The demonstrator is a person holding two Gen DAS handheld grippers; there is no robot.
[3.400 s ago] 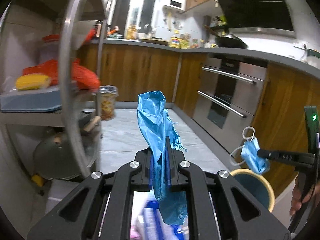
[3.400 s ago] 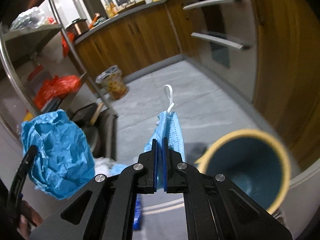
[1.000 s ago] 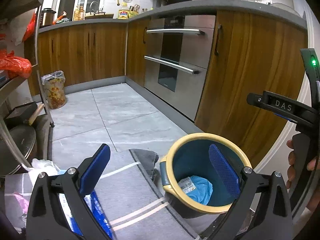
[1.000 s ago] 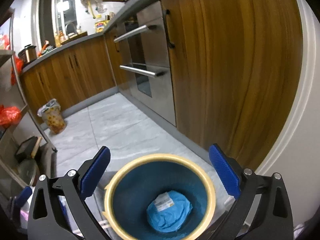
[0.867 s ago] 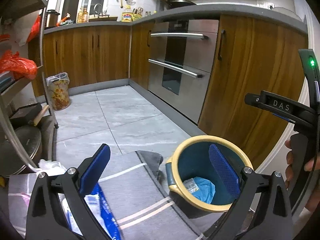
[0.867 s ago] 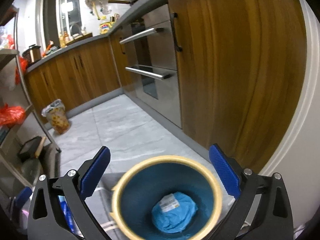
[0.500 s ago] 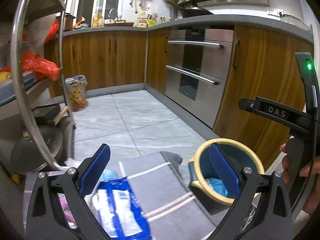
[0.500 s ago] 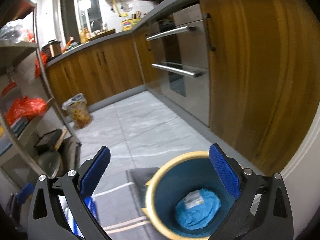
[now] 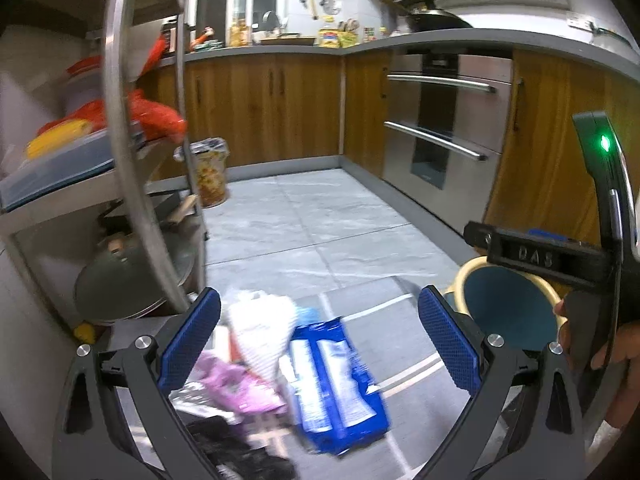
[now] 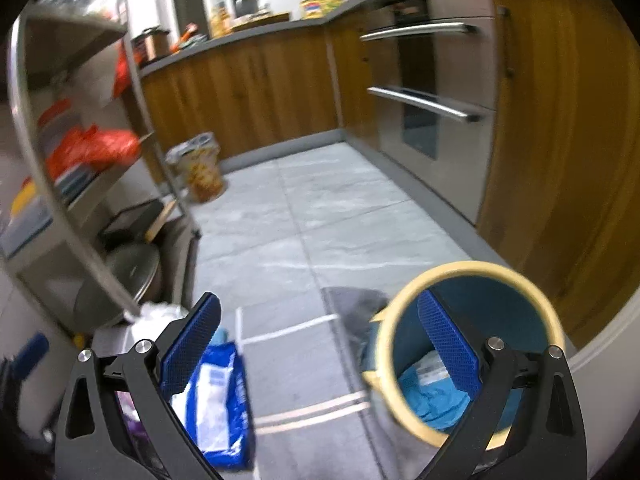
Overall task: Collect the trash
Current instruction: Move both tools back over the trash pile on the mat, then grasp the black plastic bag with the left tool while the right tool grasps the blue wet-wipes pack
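Trash on the grey mat, both claws released and empty.
Blue packet (image 9: 338,376), pink wrapper (image 9: 240,384) and white bag (image 9: 262,328) lie between the left gripper (image 9: 320,344) pads at 6 o'clock; bin (image 10: 472,344) at 4 o'clock holds blue trash (image 10: 432,400) with an unreadable label. "DAS" reads on the right gripper (image 10: 320,344). Since a second ago both cameras swung from bin toward pile. Open tiled floor lies ahead at 12; shelf (image 9: 132,160) crowds 9.

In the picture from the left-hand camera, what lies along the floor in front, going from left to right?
Crumpled pink-purple wrapper → white crumpled plastic bag → blue and white snack packet → round teal bin with a yellow rim, all on or beside the grey striped mat.
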